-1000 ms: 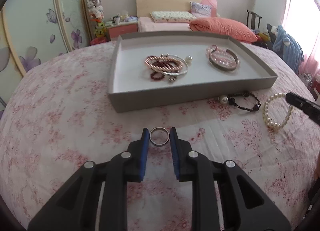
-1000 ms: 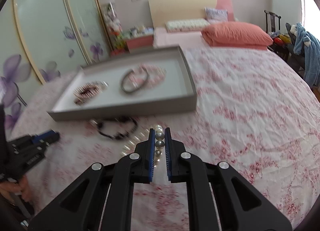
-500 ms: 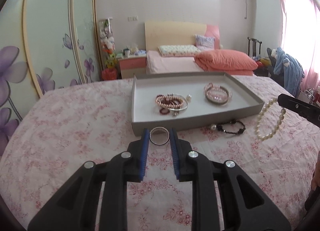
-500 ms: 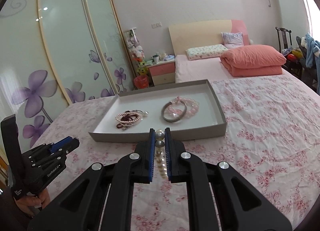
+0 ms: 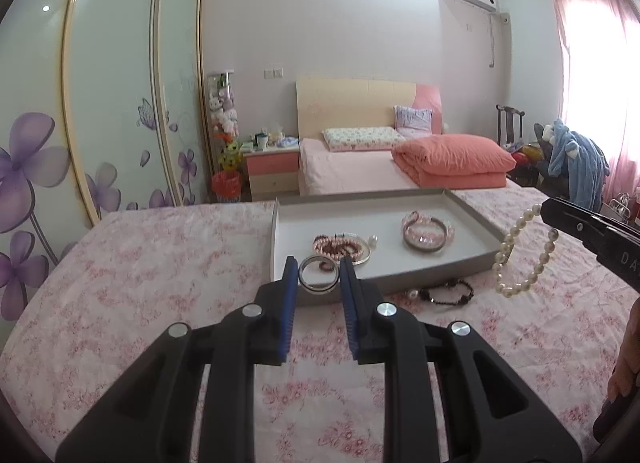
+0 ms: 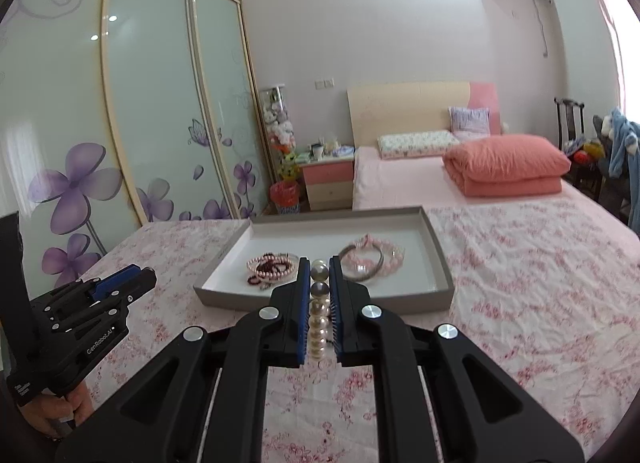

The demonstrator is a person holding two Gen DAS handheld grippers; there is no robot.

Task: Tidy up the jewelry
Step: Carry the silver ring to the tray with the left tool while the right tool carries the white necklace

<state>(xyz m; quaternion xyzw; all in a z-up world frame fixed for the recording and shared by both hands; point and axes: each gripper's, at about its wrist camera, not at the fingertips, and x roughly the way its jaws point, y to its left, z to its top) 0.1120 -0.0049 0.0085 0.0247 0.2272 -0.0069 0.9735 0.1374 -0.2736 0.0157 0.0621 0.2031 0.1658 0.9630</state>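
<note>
My left gripper is shut on a silver ring and holds it in the air before the grey tray. My right gripper is shut on a white pearl bracelet, which hangs below its tip in the left wrist view. The tray lies on the flowered bed cover and holds a pink bead bracelet with a silver bangle and a cluster of pink and dark bead bracelets. A black bead bracelet lies on the cover just in front of the tray.
The left gripper shows at the left of the right wrist view. Beyond the cover stand a bed with a folded orange quilt, a pink nightstand, a flowered sliding wardrobe and a chair with blue clothes.
Both grippers have lifted away from the bed cover with their pieces. The tray now sits lower and farther off in both views, and more of the room shows.
</note>
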